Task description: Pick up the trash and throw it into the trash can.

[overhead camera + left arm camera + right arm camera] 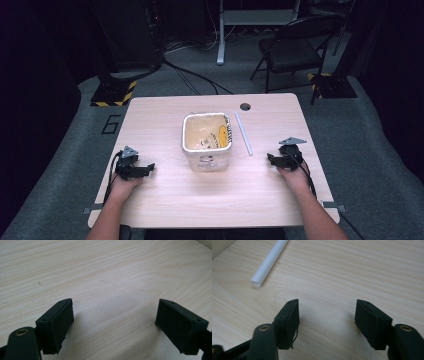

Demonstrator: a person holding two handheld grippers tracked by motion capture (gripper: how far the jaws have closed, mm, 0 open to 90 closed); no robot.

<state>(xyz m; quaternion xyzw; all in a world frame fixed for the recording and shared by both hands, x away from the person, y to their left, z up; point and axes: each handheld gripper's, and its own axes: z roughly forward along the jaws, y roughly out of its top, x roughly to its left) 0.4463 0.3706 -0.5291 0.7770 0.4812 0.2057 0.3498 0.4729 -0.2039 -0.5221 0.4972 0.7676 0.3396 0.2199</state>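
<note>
Dark carpet and black walls surround my pale wood-grain table (165,200), with a black folding chair (292,47) and trailing cables on the floor beyond its far edge. Near the far edge of the tabletop sits a small round grommet hole (245,106).

At the middle of the table stands a clear square plastic tub (206,141) with a rolled rim, upright, its inside showing cream and a patch of yellow print. Just beside it, toward my right, lies a slim white plastic tube (243,133), flat on the wood and running from the far side toward me; it looks slightly apart from the tub.

My left gripper (145,169) rests low over the wood at the near left, well apart from the tub. Its jaws stand wide apart with bare table between them, as the left gripper view shows (115,315); it holds nothing.

My right gripper (270,159) sits at the near right, close to the near end of the white tube but not touching it. In the right gripper view (327,315) the jaws are spread wide with bare wood between them, and the open end of the tube (269,263) lies ahead and to the left of them.
</note>
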